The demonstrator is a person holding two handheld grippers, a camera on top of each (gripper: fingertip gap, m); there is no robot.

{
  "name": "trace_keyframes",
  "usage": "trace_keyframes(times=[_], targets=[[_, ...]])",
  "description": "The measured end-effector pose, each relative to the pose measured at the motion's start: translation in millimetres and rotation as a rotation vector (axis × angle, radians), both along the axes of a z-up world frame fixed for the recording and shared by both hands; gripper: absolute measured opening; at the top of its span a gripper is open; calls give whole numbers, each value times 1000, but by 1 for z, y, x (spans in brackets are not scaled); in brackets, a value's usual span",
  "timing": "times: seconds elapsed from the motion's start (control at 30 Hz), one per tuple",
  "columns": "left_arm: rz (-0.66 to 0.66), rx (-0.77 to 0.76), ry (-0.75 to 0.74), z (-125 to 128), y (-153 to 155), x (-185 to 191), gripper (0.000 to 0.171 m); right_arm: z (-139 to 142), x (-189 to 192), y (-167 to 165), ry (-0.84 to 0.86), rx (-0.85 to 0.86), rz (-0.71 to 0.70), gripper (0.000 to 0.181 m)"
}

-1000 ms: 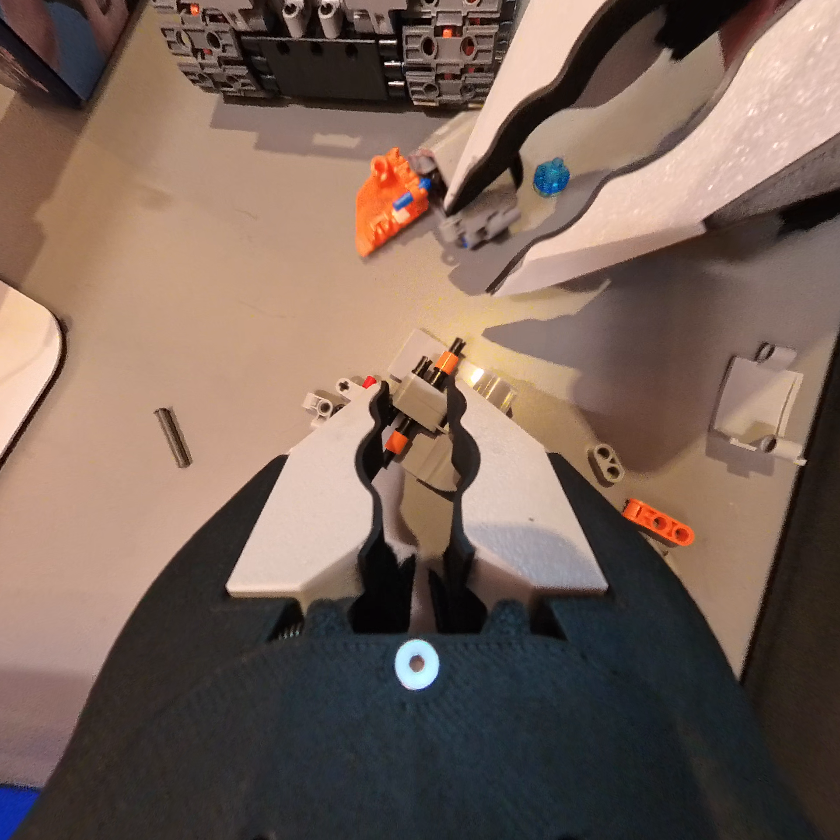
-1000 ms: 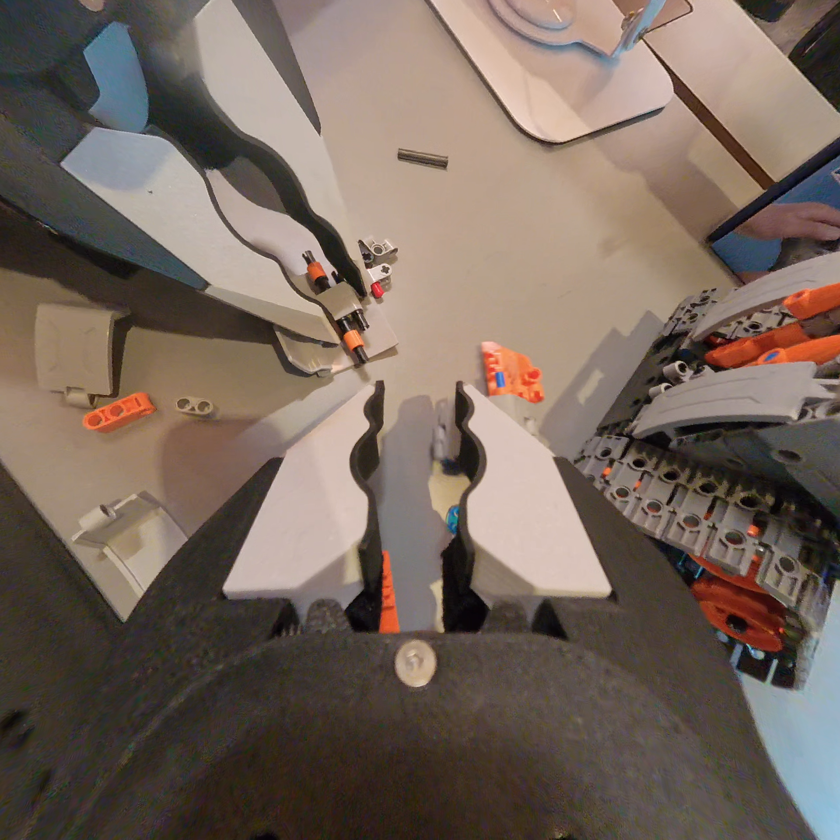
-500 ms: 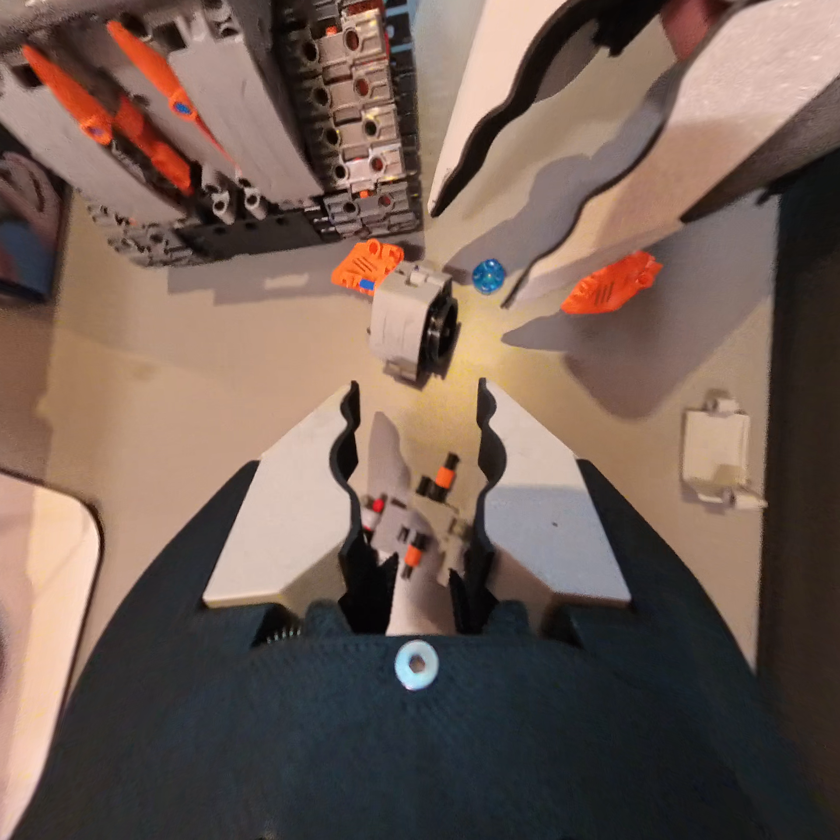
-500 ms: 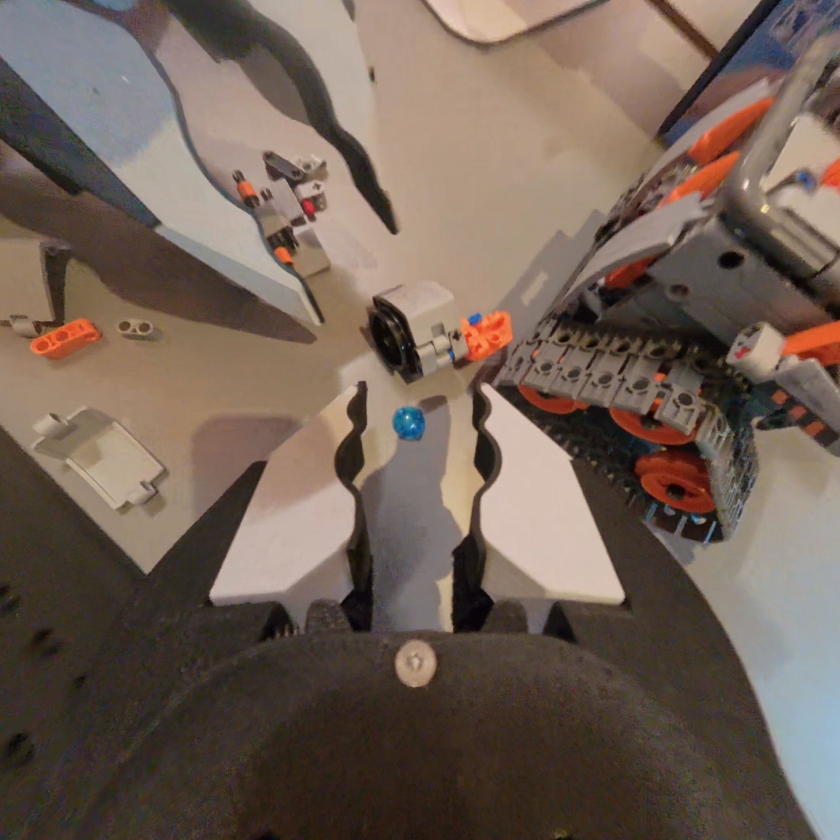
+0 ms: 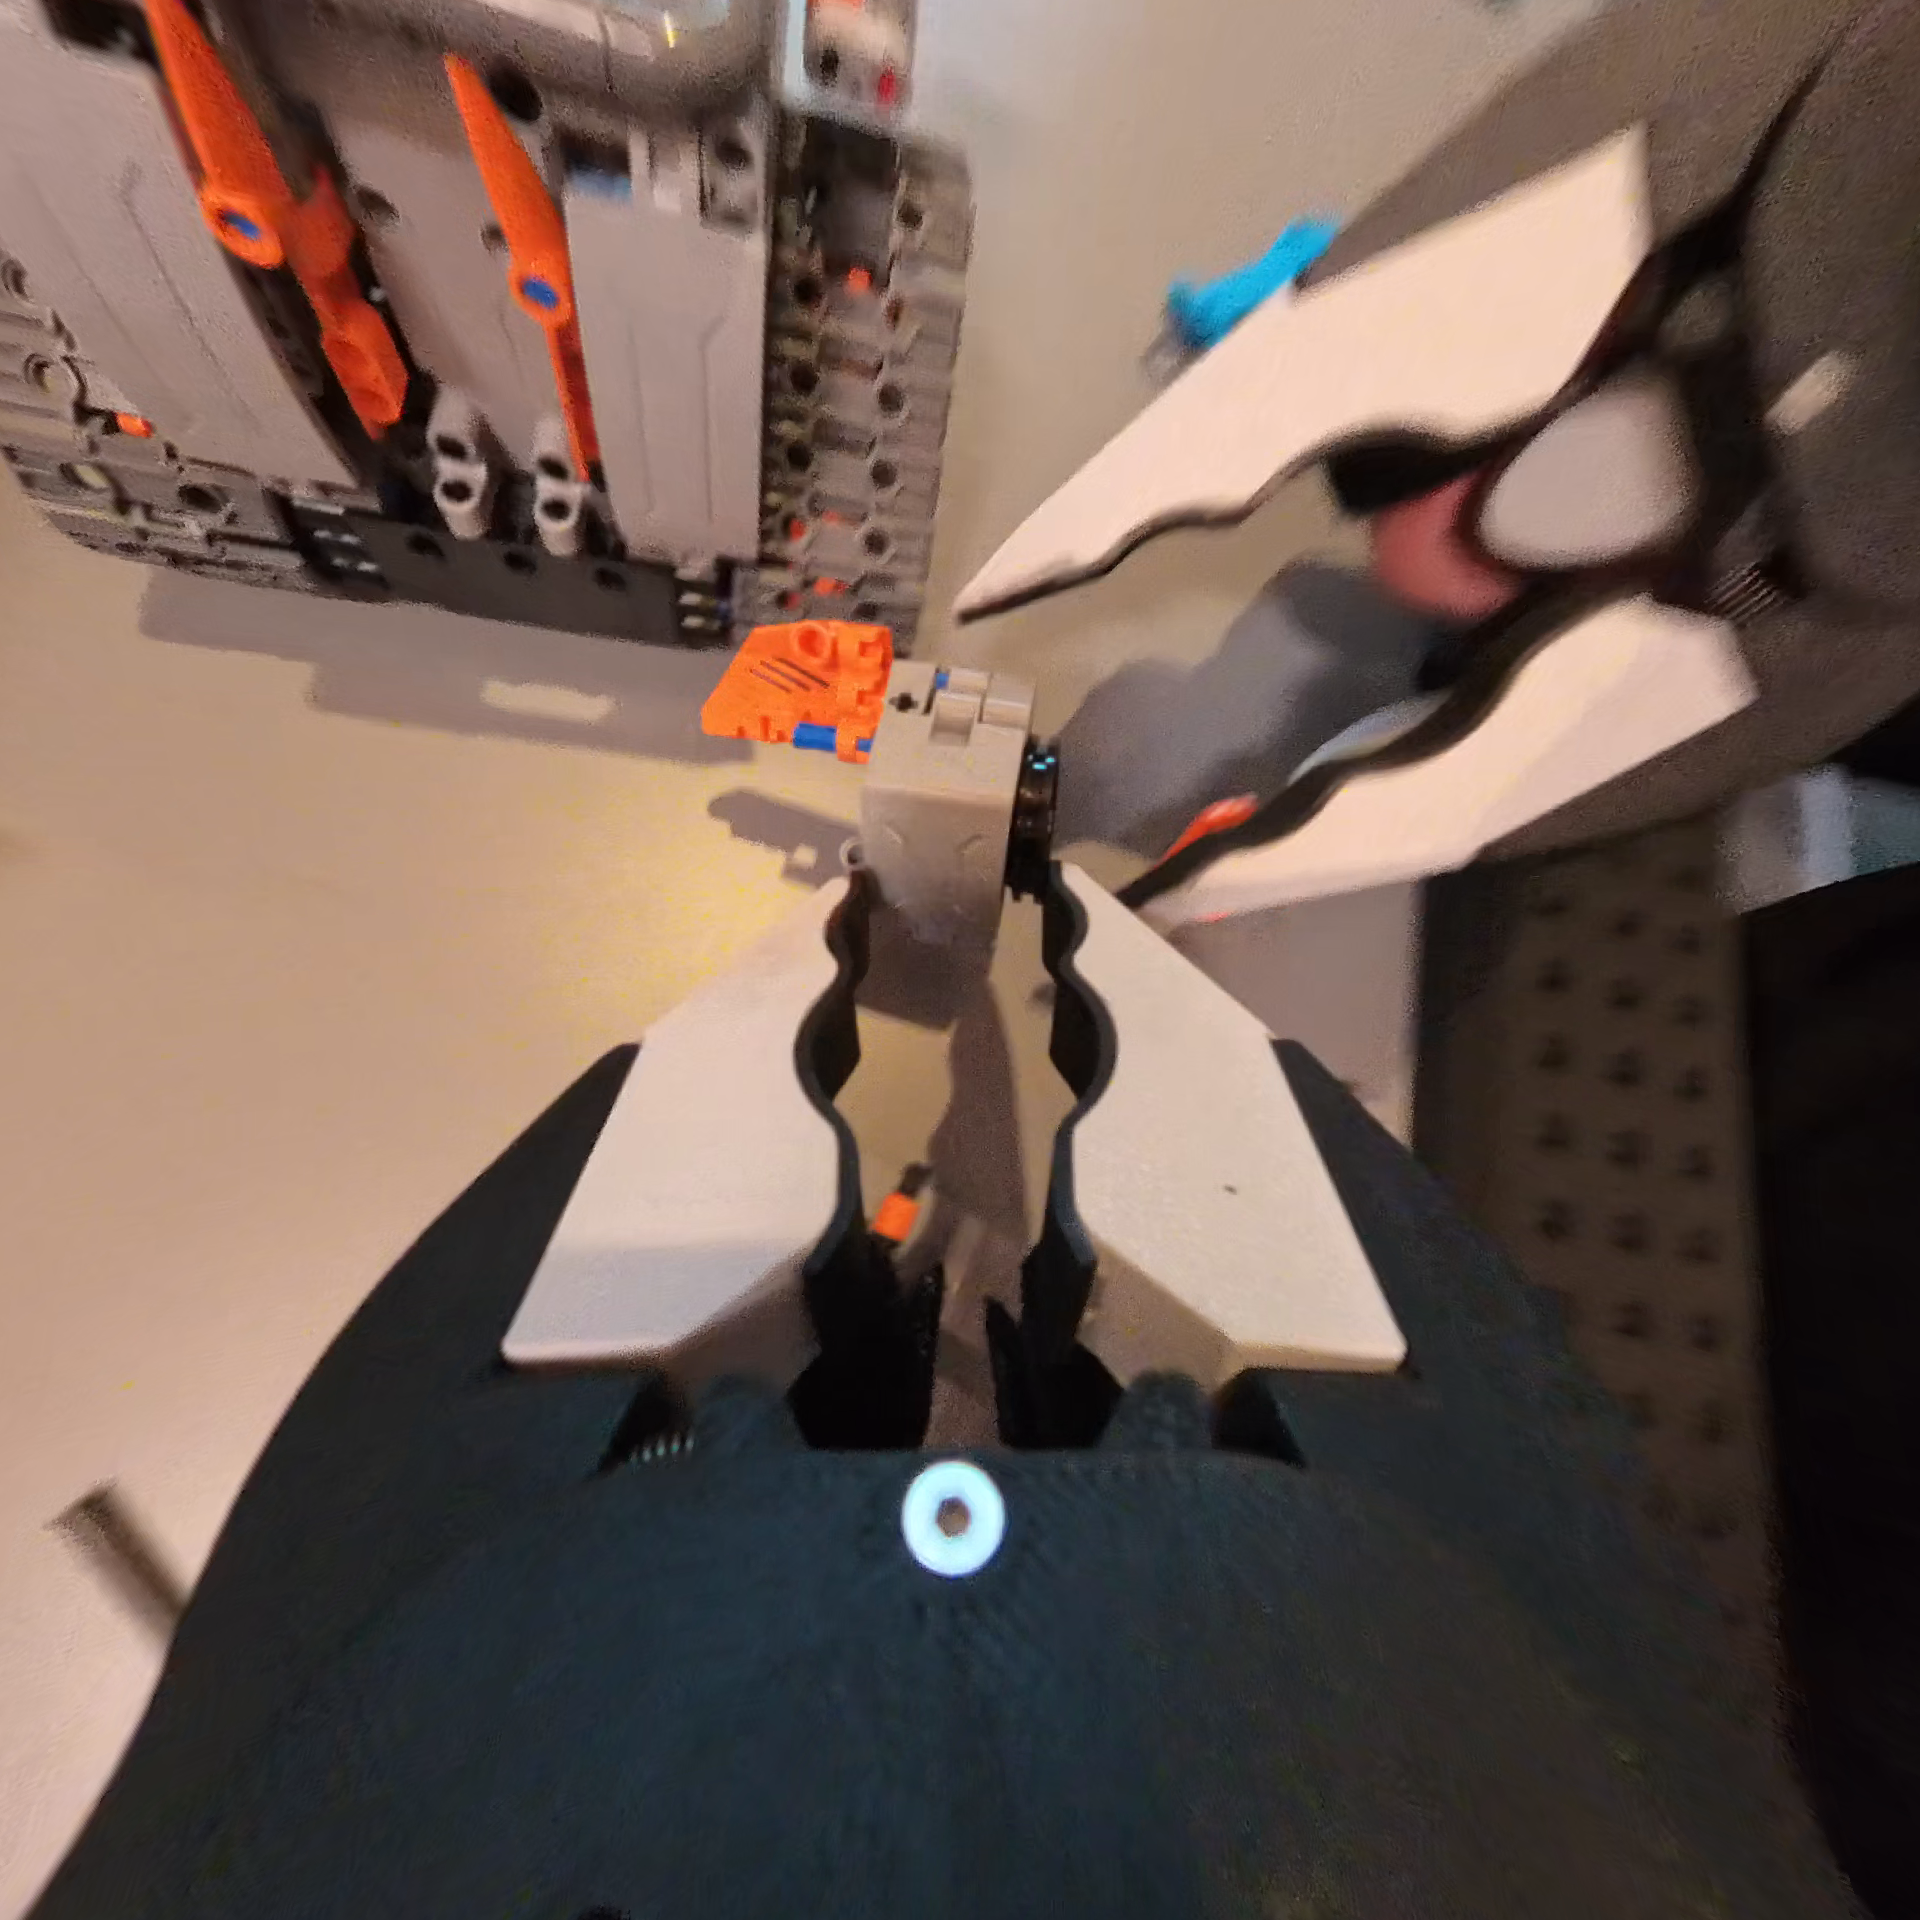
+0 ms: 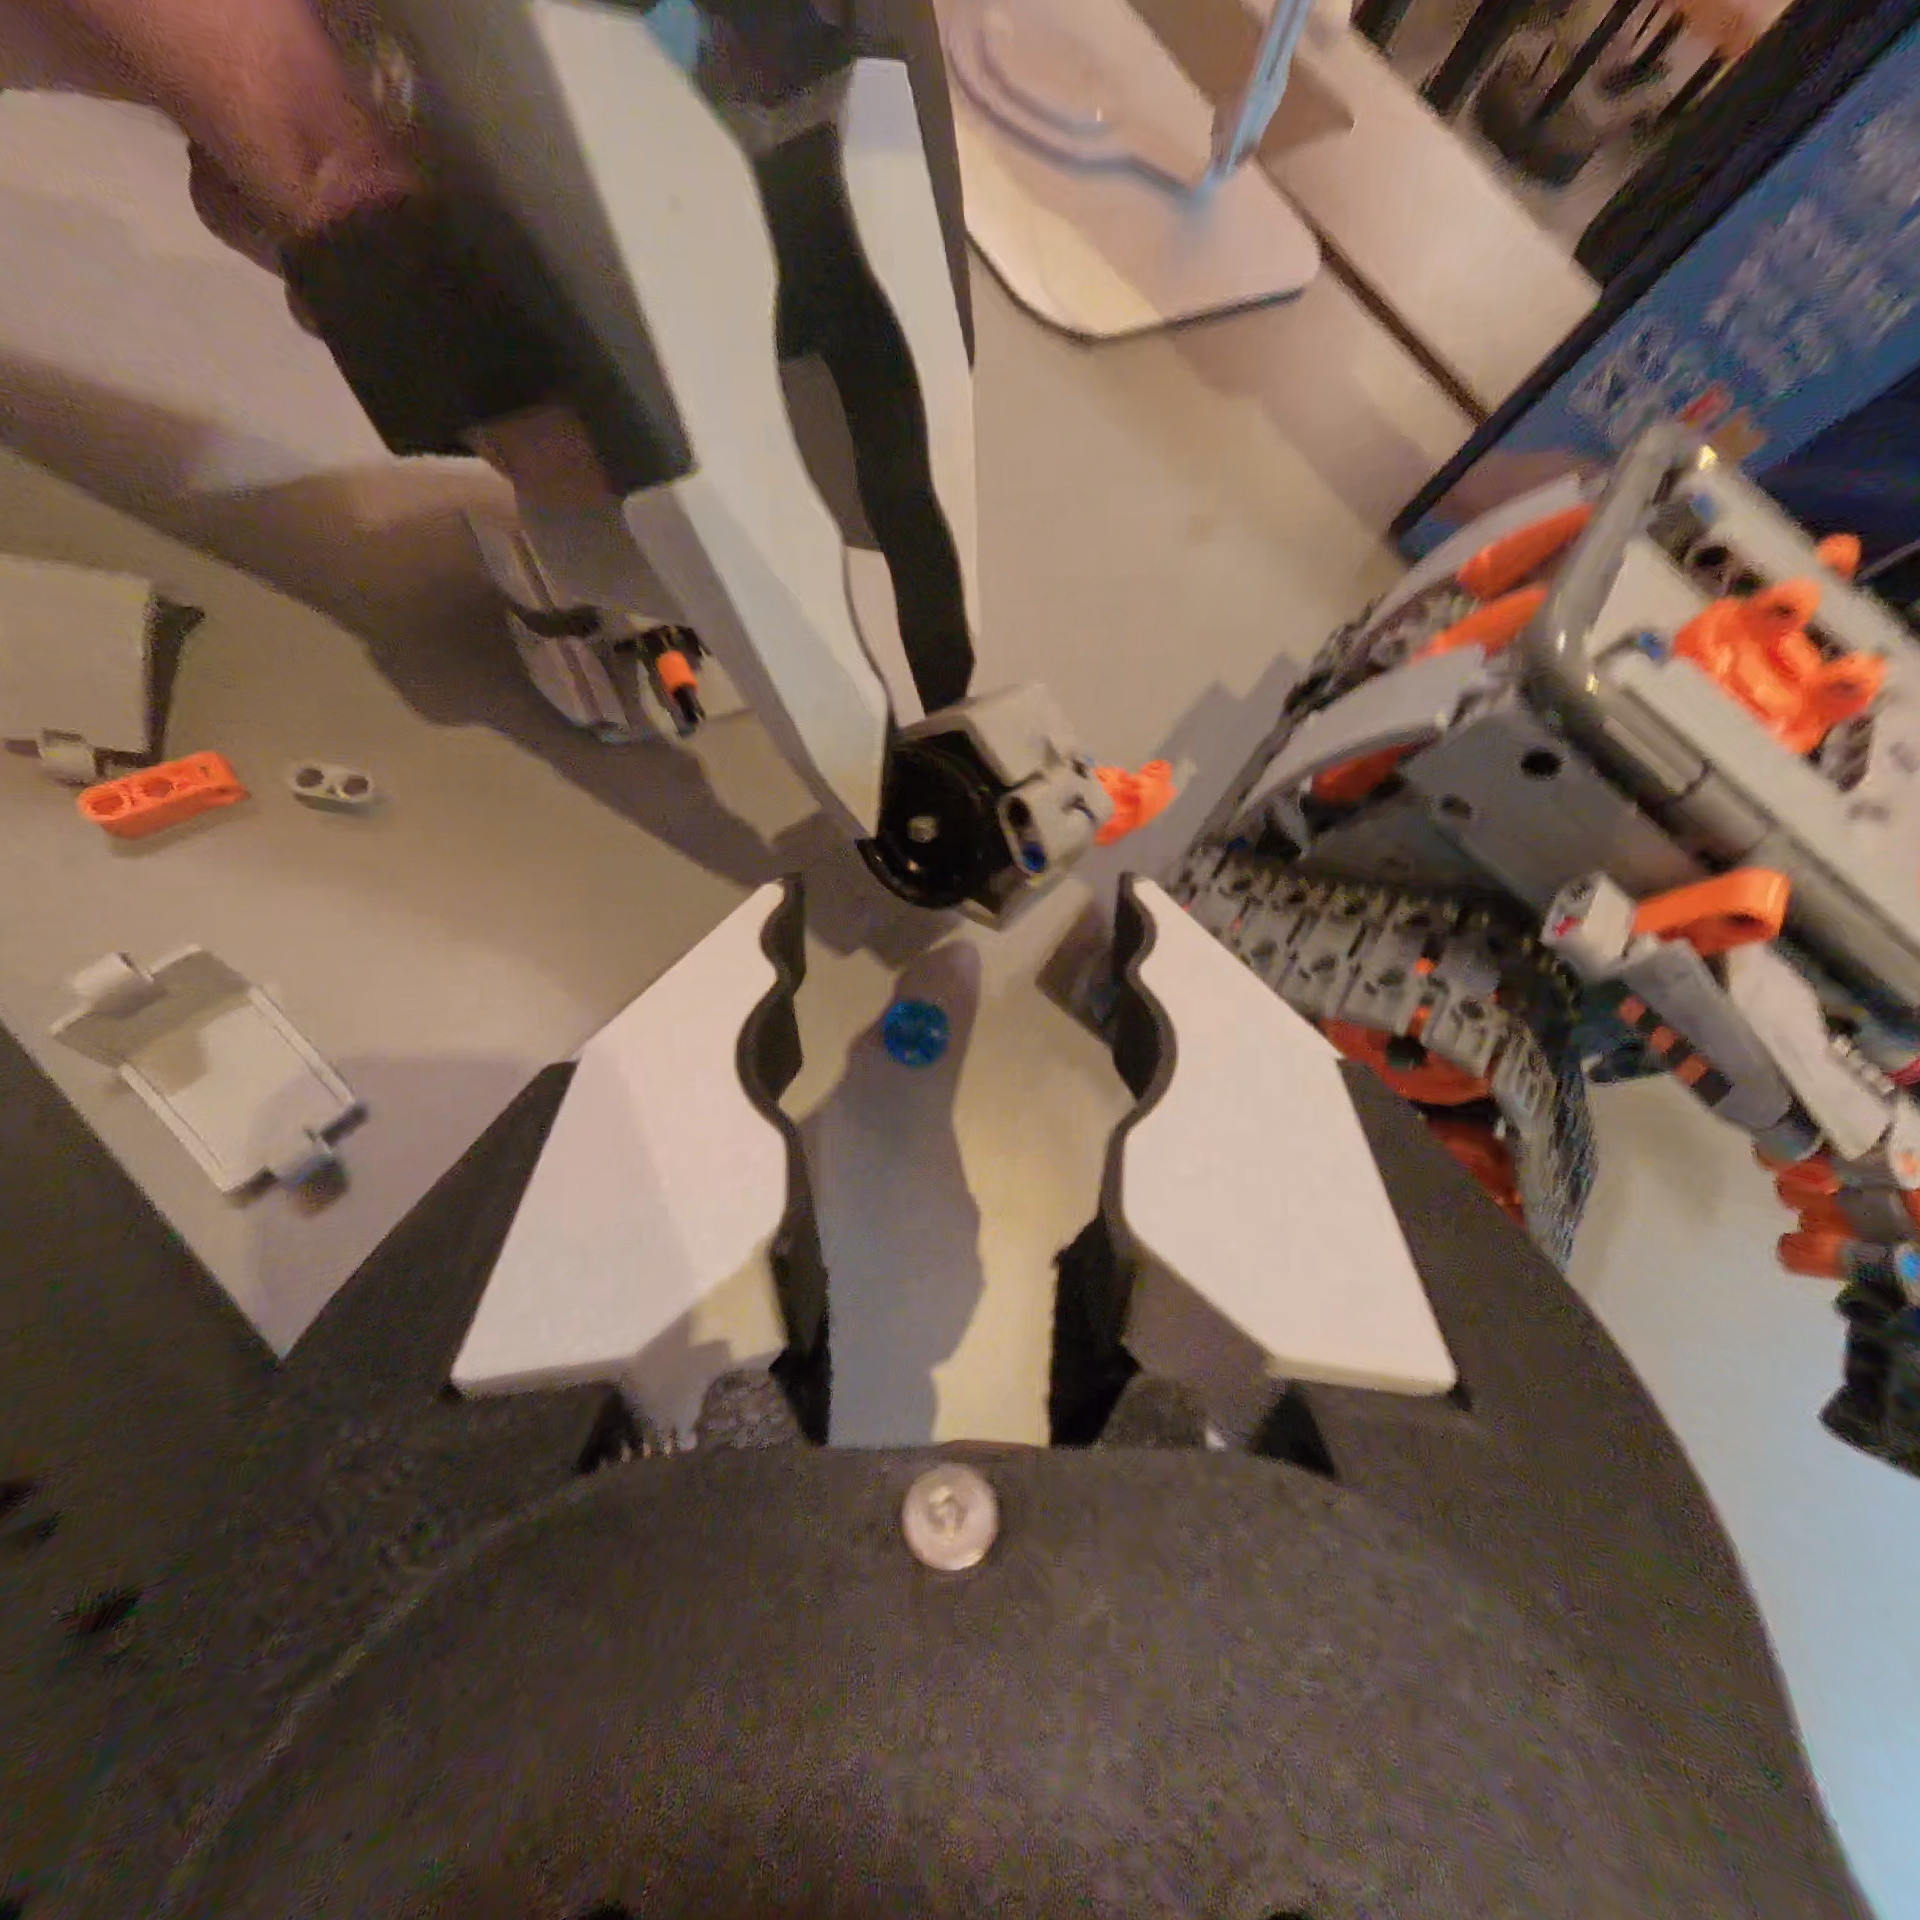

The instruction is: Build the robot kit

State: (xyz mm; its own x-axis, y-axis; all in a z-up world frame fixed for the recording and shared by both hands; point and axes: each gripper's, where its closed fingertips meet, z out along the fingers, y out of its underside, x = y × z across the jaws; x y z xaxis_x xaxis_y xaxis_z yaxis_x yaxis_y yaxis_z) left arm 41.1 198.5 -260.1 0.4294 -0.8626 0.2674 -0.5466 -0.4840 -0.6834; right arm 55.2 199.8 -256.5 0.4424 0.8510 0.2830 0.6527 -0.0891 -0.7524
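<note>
My left gripper (image 5: 948, 894) is shut at its tips on a grey block with a round black face (image 5: 935, 821). An orange piece (image 5: 800, 691) is fixed to the block's far side. In the right wrist view the left gripper (image 6: 920, 758) comes in from the upper left and holds the block (image 6: 997, 800) just above the table. My right gripper (image 6: 956, 914) is open and empty, its tips just short of the block. A small blue round stud (image 6: 914, 1031) lies on the table between its fingers. Its fingers (image 5: 1351, 364) show at the upper right of the left wrist view.
A large grey and orange tracked model (image 6: 1558, 831) stands right of the block, close to it. A grey sub-assembly with orange pins (image 6: 623, 675), an orange beam (image 6: 161, 795), a small grey connector (image 6: 332, 781) and a grey panel (image 6: 208, 1060) lie left. A blue box (image 6: 1714, 312) stands behind. My two grippers' fingertips are within a few centimetres of each other. The right tips stand about 10 cm off the small grey connector (image 6: 332, 781).
My left gripper let go of the sub-assembly with orange pins, moved forward and shut on the grey block. My right gripper opened wider and drew up to the block.
</note>
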Motion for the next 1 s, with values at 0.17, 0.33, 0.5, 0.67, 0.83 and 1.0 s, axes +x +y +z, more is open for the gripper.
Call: trace_keyframes(times=[0.17,0.33,0.5,0.67,0.83,1.0], targets=[[-26,-214,-446,65,-33,8,30,40,-15,-4,31,301,53,80],[-71,-327,-612,89,-61,3,31,74,-20,-21,24,509,170,57],[-89,-353,-714,100,-72,-2,35,77,-26,-39,59,428,277,17],[-61,-220,-653,98,-72,-10,34,72,-30,-42,152,271,334,0],[-25,-299,-788,109,-68,-18,33,78,-32,-36,122,401,260,54],[-51,-382,-944,119,-75,-14,34,85,-41,-38,77,585,200,35]])
